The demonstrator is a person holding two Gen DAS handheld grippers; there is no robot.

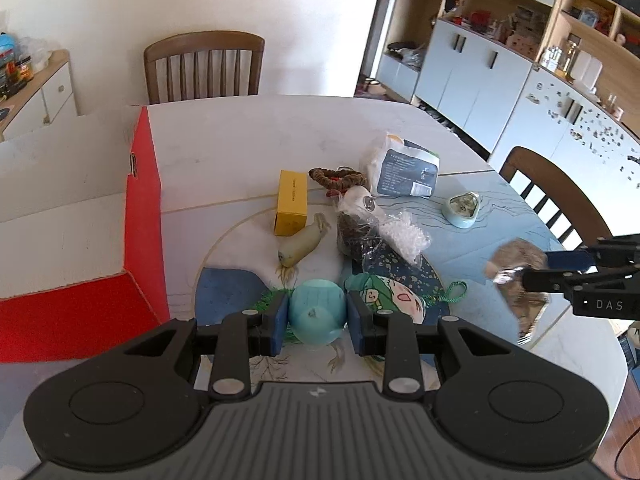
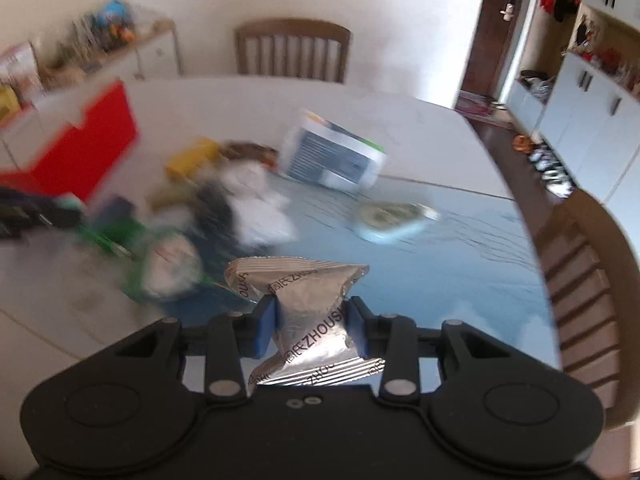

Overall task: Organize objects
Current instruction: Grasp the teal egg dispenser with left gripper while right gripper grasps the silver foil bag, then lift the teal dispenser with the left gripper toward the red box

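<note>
My left gripper (image 1: 317, 316) is shut on a light blue egg-shaped toy (image 1: 316, 310), held just above the table. My right gripper (image 2: 311, 322) is shut on a crinkled silver foil packet (image 2: 310, 320); in the left wrist view the right gripper (image 1: 528, 276) holds the packet (image 1: 516, 276) above the table's right side. On the table lie a yellow box (image 1: 292, 202), a pale plush toy (image 1: 302, 242), a green-haired doll (image 1: 384, 294), a clear bag of dark bits (image 1: 360, 232), a white-and-blue pouch (image 1: 404, 168) and a small pale-blue clock (image 1: 462, 208).
A red-and-white open cardboard box (image 1: 144, 216) stands on the table's left. Wooden chairs stand at the far side (image 1: 204, 66) and right (image 1: 556, 196). White cabinets (image 1: 480, 76) line the right wall. The right wrist view is motion-blurred.
</note>
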